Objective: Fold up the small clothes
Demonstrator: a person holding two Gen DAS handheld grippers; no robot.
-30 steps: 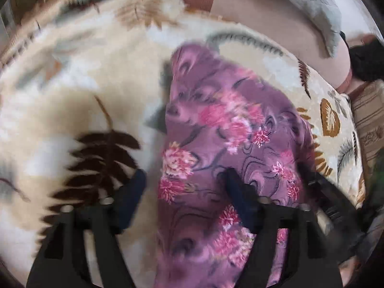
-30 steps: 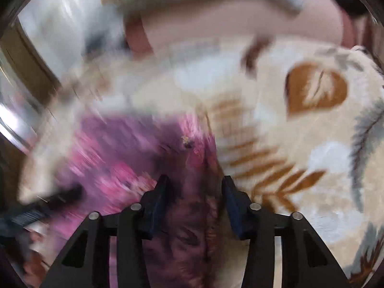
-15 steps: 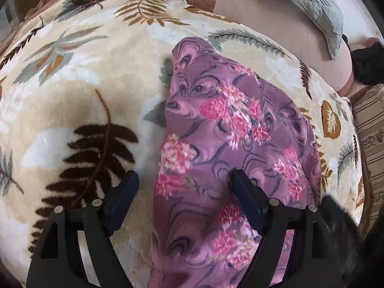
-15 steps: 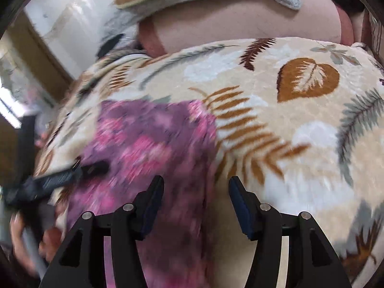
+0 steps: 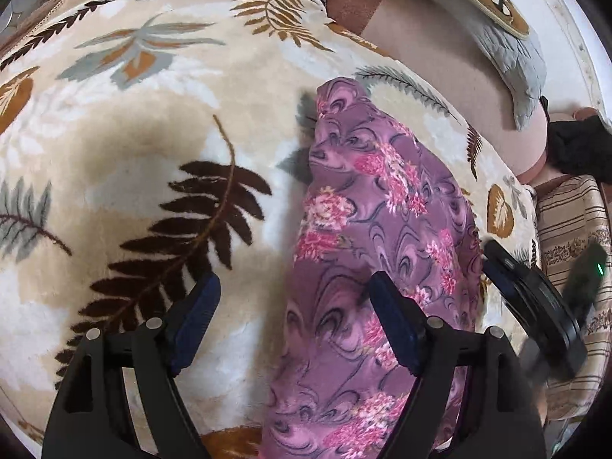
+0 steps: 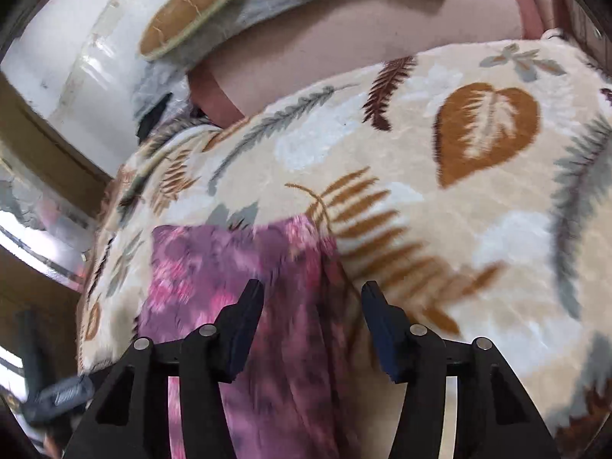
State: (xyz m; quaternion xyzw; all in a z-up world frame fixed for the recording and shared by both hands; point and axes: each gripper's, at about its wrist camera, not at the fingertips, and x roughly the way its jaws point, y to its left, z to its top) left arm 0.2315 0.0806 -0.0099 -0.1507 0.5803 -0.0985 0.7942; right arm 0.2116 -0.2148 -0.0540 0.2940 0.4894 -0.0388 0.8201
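Both the left gripper [image 5: 292, 311] and right gripper [image 6: 311, 315] are black, with dark blue fingertip pads [image 5: 195, 317] and silver round-headed pins.

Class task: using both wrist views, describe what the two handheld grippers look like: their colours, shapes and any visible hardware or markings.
Both match. The left gripper and the right gripper each have matte black angular frames with cut-out openings, silver round pivot pins on the linkages, and two slim fingers faced with dark blue pads. In the left wrist view the right gripper's body appears at the edge, black with a small green light.
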